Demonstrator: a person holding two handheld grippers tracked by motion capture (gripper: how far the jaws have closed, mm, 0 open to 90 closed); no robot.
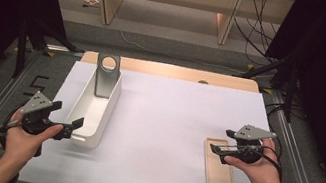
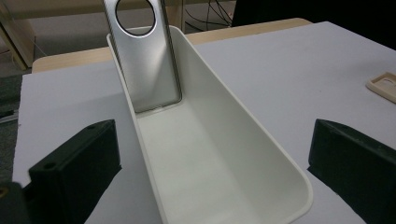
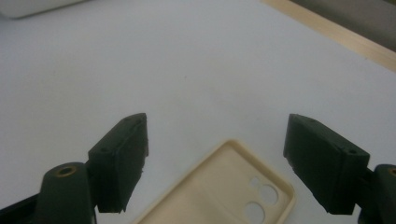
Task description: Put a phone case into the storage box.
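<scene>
One phone case (image 3: 219,186) lies beneath right hand-held gripper (image 3: 215,163).

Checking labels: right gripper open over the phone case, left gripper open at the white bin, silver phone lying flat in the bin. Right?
Not quite: the silver phone leans upright against the far end of the white bin, as the left gripper view shows. The rest holds.

A white sheet (image 1: 165,122) covers the wooden table (image 1: 169,71); black cables (image 1: 255,34) trail behind.
</scene>
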